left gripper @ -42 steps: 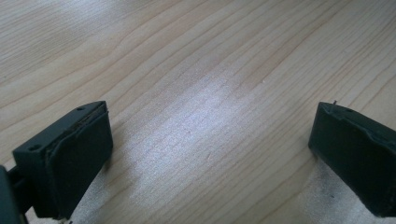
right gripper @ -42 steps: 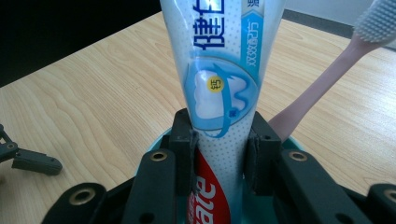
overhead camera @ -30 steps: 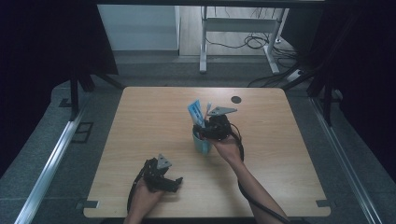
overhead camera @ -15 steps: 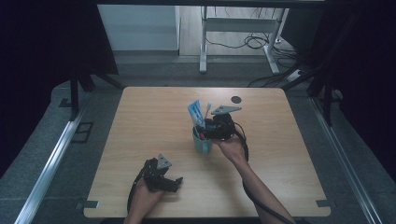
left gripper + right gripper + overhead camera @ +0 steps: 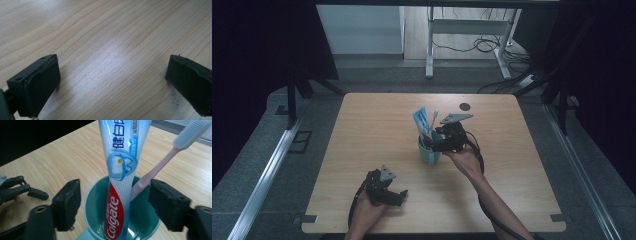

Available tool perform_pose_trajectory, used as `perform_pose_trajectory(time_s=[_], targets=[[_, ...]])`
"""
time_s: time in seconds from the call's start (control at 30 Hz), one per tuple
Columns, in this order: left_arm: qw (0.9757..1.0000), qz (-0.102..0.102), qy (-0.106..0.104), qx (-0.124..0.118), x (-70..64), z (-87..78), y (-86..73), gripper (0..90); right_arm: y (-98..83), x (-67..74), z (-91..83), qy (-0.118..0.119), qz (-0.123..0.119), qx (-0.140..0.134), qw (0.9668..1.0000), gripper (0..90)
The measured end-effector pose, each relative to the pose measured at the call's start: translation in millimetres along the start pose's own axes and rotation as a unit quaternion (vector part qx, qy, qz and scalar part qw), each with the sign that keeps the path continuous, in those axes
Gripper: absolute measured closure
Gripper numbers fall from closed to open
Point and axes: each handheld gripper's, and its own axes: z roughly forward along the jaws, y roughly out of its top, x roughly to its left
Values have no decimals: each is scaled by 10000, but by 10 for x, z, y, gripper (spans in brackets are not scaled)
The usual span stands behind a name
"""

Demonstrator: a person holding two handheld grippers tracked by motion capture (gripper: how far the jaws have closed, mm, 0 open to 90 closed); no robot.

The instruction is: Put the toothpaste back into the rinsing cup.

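**Right jaws parting around the cup's toothpaste and brush**

The left gripper (image 5: 399, 196) rests low on the wooden table (image 5: 362, 125), near its front edge; its own view shows the jaws wide apart over bare wood, gripping nothing. Mid-table stands the teal cup (image 5: 429, 152) with a toothpaste tube (image 5: 120, 170) and pink toothbrush (image 5: 160, 167) upright inside. The right gripper (image 5: 115, 202) has just been opening; its pads flank the tube and brush without pressing. From above, hand and gripper hide the cup's right side, and the lettering is unreadable there
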Motion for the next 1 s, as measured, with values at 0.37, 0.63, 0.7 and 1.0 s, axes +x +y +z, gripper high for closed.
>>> perform_pose_trajectory(time_s=[0.37, 0.63, 0.7, 1.0], targets=[[10000, 3, 4, 5, 0, -1, 0, 0, -18, 44, -86, -41, -305, 236, 9992, 129], [10000, 12, 2, -6, 2, 1, 1, 0, -70, 40, -166, -58, -363, 323, 9988, 65], [10000, 11, 6, -4, 2, 0, 1, 0, -86, 37, -188, -80, -393, 334, 9986, 48], [10000, 19, 3, 4, 3, -1, 1, 0, -164, 2, -307, -130, -380, 373, 9985, 14]])
